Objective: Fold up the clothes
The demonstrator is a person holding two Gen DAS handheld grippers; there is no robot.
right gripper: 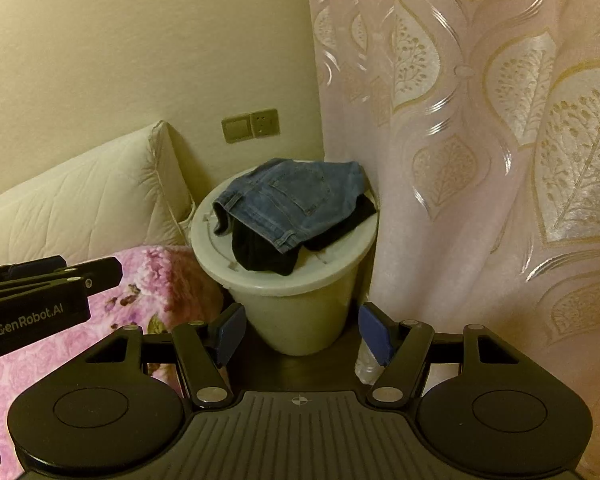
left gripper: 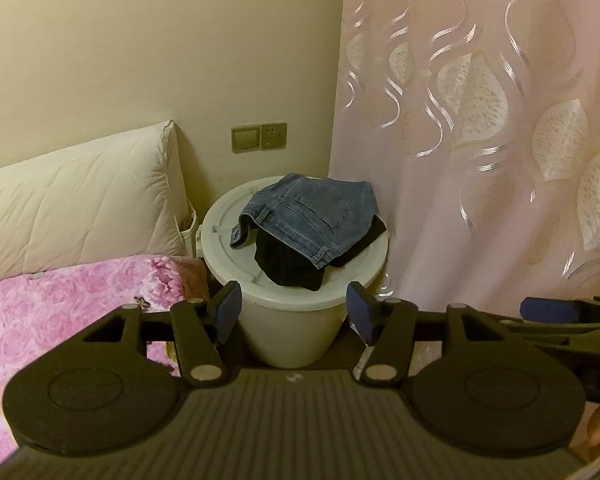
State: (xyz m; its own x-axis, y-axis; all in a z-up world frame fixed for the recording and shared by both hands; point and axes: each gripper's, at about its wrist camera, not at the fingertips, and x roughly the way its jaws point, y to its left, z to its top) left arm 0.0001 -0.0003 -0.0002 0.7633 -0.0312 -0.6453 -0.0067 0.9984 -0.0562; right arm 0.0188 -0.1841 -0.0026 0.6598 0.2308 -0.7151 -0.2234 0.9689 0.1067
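Bedroom corner, cream wall and a pale patterned curtain are seen behind everything. Nearest the cameras, the left gripper is held with its blue-padded jaws spread wide and nothing between them; the right gripper is likewise spread and empty, and both are kept short of the clothes, aimed at them. Just beyond the fingers a white lidded bucket is stood on a dark surface, and on its lid a pair of blue jeans is laid in a compact bundle, back pocket up, over a black garment whose edges show beneath. Whether these two are neatly folded or merely heaped cannot be settled from this angle, though the bundle looks fairly squared. Such a scene would fit clothes waiting to be taken to the bed as well as clothes already folded and stacked there. To the left a pink floral blanket and a white pillow are seen, with a wall switch above the bucket.
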